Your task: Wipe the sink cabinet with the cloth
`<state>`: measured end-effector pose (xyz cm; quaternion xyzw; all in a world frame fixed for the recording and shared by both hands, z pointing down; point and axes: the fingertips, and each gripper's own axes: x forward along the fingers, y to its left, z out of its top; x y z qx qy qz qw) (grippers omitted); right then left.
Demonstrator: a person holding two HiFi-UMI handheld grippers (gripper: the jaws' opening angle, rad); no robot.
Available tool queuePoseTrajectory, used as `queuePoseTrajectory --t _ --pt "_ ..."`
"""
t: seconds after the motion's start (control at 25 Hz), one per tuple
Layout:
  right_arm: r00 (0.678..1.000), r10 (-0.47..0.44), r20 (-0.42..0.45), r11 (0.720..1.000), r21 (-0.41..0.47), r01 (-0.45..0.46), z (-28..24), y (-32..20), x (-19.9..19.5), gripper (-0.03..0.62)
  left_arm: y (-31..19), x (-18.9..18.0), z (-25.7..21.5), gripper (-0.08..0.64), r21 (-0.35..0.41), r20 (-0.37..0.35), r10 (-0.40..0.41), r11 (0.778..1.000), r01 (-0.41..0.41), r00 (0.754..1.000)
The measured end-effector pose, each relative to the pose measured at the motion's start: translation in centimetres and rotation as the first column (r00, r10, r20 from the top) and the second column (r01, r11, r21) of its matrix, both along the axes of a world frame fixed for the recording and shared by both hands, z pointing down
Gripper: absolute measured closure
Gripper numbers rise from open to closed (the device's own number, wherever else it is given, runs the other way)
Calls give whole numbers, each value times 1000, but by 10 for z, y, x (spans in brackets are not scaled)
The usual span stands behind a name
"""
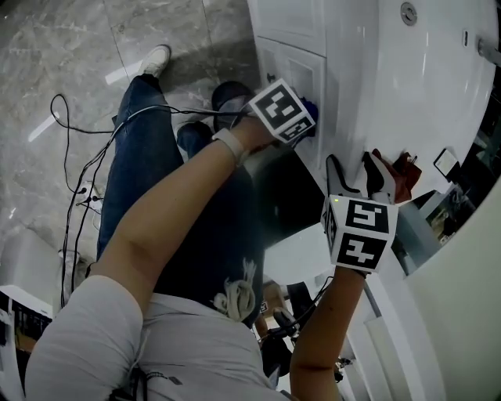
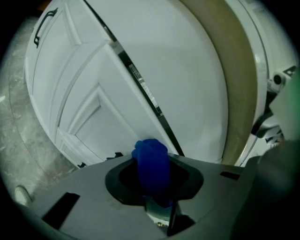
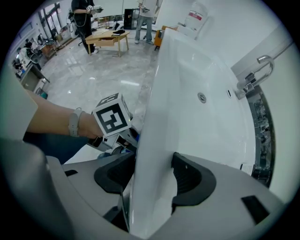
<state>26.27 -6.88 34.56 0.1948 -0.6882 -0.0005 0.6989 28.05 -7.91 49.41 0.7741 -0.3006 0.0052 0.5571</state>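
Jaws around cloth (image 2: 151, 161), endwise toward cabinet (image 2: 93, 108)

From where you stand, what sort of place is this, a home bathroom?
Likely a bathroom mock-up in a big open workroom: a white sink with a tap over white cabinet doors, but a desk and standing people on the polished floor beyond.

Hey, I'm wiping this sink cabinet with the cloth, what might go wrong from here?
1. The blue cloth is a narrow wad in the left gripper, so the hard jaws may scrape the cabinet door.
2. The right gripper grips the sink rim; leaning on it might make it slip or leave marks.
3. Cables lie on the floor beside the person's legs, a likely trip hazard.
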Motion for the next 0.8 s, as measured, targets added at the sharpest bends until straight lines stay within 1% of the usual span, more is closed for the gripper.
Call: queuePoseTrajectory --t 0.12,0.28,0.4,0.56,0.68,0.76,0.8 --pt "1000 -21 -1 1000 -3 21 0 2 0 350 10 18 -1 466 -6 -23 1 1000 -1 1000" --pt "998 -56 9 998 1 56 0 3 1 350 28 62 -4 466 -1 -29 53 999 -53 998" --pt "996 -85 30 996 5 85 0 1 0 350 36 85 -2 465 -14 -43 48 999 -48 998" --pt "993 -111 33 994 6 111 0 4 -1 350 39 89 -1 465 -23 -95 6 1000 -8 995" --pt "991 -129 38 992 3 129 0 6 -1 347 40 89 0 465 -18 -117 -14 1000 12 993" --pt "989 -140 40 990 1 140 0 6 -1 345 39 88 4 465 -13 -105 -20 1000 19 994" --pt "989 -145 40 989 2 145 0 5 -2 345 39 88 8 465 -10 -83 -19 1000 18 996"
